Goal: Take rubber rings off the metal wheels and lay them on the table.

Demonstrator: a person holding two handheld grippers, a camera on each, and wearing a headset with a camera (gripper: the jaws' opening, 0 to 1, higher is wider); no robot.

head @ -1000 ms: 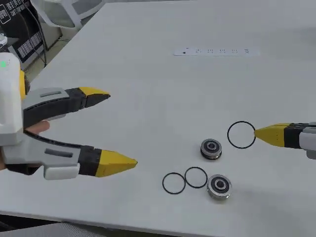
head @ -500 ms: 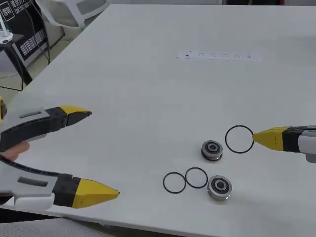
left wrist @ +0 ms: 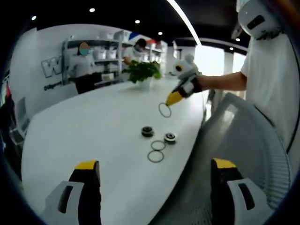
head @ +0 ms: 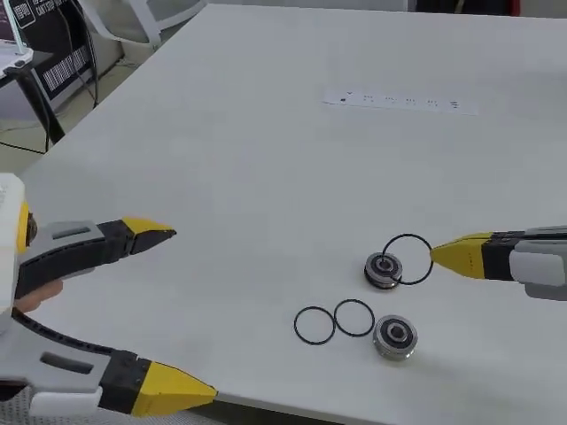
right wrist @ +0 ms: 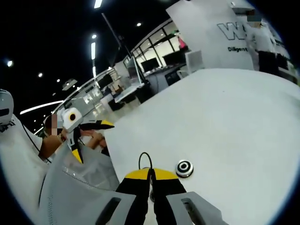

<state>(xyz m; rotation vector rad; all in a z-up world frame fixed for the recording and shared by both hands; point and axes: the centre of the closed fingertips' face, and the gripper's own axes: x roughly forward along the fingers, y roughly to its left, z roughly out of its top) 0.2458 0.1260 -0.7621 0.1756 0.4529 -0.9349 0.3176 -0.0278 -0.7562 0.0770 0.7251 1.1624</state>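
Note:
My right gripper (head: 434, 256) comes in from the right, shut on a thin black rubber ring (head: 407, 258) held above the table. The ring overlaps the far metal wheel (head: 383, 269) in the head view. A second wheel (head: 394, 336) lies nearer the table's front edge, with two loose rings (head: 314, 325) (head: 354, 318) flat on the table to its left. My left gripper (head: 188, 312) is wide open and holds nothing, off to the left near the front edge. The left gripper view shows the held ring (left wrist: 164, 110), both wheels (left wrist: 147, 131) (left wrist: 170, 137) and the lying rings (left wrist: 155, 156).
The white table (head: 266, 159) stretches far back, with a white strip (head: 399, 102) lying at its far side. A chair back (left wrist: 243, 136) stands by the table's edge in the left gripper view. People stand by shelves (left wrist: 84, 65) in the background.
The right gripper has carried its ring to the left, so it now overlaps the far wheel. The left gripper has dropped back toward the front edge, still open.

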